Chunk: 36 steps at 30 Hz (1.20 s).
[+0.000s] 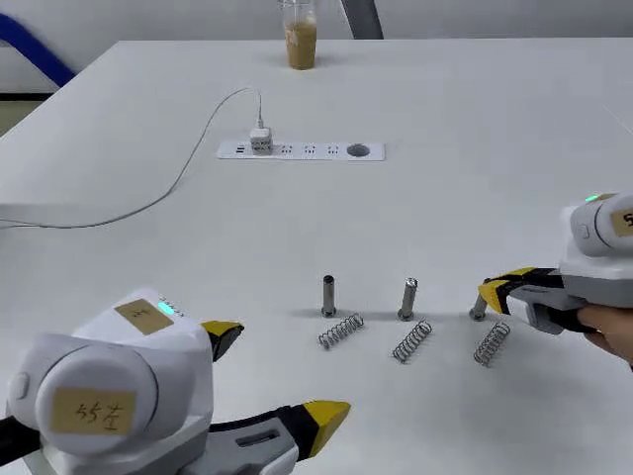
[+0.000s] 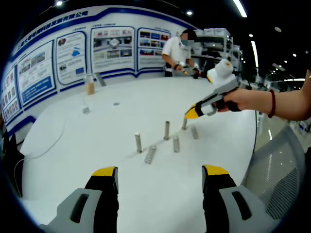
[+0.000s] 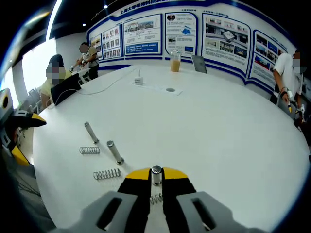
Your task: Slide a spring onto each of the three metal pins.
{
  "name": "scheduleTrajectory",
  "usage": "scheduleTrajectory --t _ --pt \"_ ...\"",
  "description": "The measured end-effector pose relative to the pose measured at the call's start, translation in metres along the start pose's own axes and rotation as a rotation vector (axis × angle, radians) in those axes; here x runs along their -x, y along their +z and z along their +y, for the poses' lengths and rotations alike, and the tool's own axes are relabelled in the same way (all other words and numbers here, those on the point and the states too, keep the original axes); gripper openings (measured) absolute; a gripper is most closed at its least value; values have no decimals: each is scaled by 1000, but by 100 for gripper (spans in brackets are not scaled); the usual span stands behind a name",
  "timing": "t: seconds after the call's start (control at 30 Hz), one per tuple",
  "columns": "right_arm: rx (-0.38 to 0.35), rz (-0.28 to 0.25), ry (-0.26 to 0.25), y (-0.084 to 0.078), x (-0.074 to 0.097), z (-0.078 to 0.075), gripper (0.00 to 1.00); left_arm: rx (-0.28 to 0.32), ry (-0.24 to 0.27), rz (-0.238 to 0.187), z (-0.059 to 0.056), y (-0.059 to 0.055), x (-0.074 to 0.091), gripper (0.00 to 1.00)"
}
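The right gripper's (image 1: 497,289) jaws are pinched on the head of the rightmost pin (image 3: 156,171), which stands upright on the surface (image 1: 475,129). Its spring (image 1: 492,343) lies loose just beside it. The left gripper's (image 2: 160,175) jaws hang apart, empty. A sideways tug could topple the pin and set the spring rolling.

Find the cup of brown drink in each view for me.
Head view: cup at the top edge, centre.
Left gripper view: cup upper left.
Right gripper view: cup top centre.
Shared landmark: the power strip, nearer than the cup.
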State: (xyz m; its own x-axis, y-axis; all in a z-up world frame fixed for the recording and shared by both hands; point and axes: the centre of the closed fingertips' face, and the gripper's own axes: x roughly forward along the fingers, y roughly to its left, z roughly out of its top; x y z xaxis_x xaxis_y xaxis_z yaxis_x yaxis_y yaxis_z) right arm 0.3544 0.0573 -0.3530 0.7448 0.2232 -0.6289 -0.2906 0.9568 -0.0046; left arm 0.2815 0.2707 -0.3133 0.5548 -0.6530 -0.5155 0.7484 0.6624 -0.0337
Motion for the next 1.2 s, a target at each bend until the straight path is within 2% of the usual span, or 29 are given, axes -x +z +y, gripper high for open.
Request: scheduleTrajectory --t 0.37,0.57,0.9,1.2 --pt "-30 12 -1 -2 0 -2 9 -6 6 6 2 -1 0 72" --pt "-38 1 -6 0 3 -3 13 -6 8 4 3 0 0 72" --pt "-35 -44 10 7 13 -1 25 -28 7 11 9 0 -7 70" --pt "-58 -87 46 8 23 4 42 -48 10 27 17 -4 -18 68"
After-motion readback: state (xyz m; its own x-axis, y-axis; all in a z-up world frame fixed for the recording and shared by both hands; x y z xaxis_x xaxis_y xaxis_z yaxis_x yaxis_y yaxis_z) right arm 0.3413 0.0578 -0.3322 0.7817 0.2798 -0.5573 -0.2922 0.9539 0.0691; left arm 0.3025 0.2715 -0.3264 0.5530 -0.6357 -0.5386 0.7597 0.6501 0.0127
